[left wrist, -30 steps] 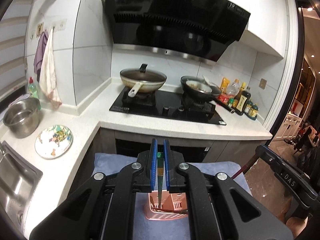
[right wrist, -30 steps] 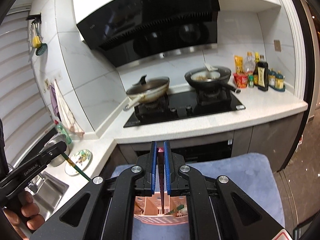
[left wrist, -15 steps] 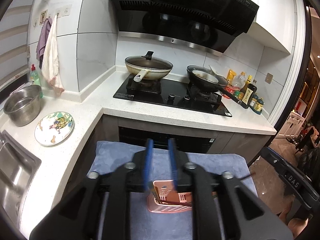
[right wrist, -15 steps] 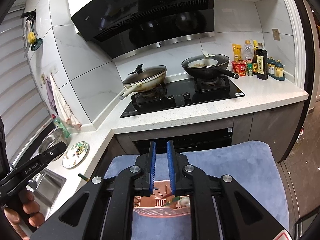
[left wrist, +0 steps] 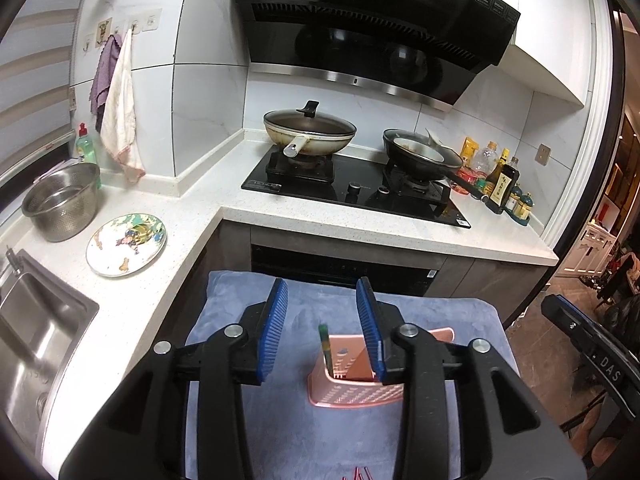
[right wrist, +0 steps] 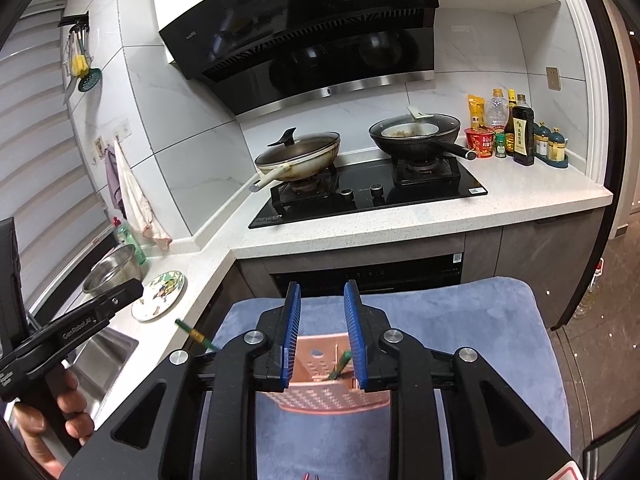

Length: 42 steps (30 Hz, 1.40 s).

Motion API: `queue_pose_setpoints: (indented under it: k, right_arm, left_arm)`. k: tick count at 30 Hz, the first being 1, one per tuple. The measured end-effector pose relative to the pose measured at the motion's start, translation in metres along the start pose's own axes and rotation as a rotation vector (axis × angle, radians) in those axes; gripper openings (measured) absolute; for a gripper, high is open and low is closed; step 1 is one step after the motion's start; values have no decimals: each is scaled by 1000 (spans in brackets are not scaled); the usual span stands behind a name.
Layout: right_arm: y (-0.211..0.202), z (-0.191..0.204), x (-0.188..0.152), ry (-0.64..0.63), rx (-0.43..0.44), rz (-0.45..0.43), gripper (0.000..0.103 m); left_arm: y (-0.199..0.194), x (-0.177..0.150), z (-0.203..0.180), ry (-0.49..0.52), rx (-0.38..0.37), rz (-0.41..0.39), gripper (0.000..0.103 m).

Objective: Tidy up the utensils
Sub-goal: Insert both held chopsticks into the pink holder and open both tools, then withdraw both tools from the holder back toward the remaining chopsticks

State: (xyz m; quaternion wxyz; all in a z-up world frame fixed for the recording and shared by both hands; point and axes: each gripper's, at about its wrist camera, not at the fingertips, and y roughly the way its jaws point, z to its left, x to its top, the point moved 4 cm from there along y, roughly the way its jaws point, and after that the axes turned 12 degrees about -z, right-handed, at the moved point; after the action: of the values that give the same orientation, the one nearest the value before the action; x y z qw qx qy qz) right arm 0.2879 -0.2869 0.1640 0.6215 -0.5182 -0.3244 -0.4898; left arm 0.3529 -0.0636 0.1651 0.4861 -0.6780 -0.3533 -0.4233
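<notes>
Risk, holder: I judge the pink perforated utensil holder [left wrist: 356, 380] light enough to tip or slide on the soft blue cloth [left wrist: 312, 308] if either gripper clips its rim while pulling away.
Risk, chopstick: the green-ended chopstick [left wrist: 325, 346] leans inside the holder between my left blue pads [left wrist: 274, 328]; brushing it could lever it back out.
Risk, crowding: both grippers work over the same small holder, so I could knock one against the other.
Left gripper [left wrist: 322, 330]: jaws have just been opening and now stand partly apart; the chopstick rises between the pads but neither pad presses on it, so I hold nothing.
Right gripper [right wrist: 320, 336]: jaws have just been opening too, to a narrower gap than the left; the holder and a green-tipped chopstick [right wrist: 340, 366] show through the gap, free of the pads, so nothing is gripped.
Where the utensils are: the green-ended chopsticks stand in the holder on the cloth, below the white countertop [left wrist: 168, 280]; reddish tips [left wrist: 358, 473] lie at the near edge of the cloth, too cut off to identify.
Left hand [right wrist: 52, 412]: wrapped round its gripper's handle.
</notes>
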Motion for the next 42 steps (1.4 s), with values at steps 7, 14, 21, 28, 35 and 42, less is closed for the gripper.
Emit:
queue_pose_setpoints:
  k: [7, 14, 21, 28, 35, 42]
  right_arm:
    - [-21, 1, -20, 0, 6, 16, 23]
    - [-40, -2, -48, 10, 11, 50, 23]
    - [-62, -9, -87, 7, 2, 106, 23]
    - [-80, -17, -133, 33, -8, 173, 23]
    - [-99, -25, -178, 46, -33, 241, 23]
    - [-115, -38, -221, 69, -68, 302, 23]
  left_arm:
    - [-18, -21, 2, 7, 0, 13, 35]
    - [-33, -56, 10, 1, 5, 59, 36]
    - [-48, -94, 19, -10, 8, 105, 36]
    - [-62, -132, 16, -17, 2, 156, 36]
    - [-77, -169, 18, -23, 2, 209, 36]
    - [-90, -208, 20, -31, 7, 270, 36]
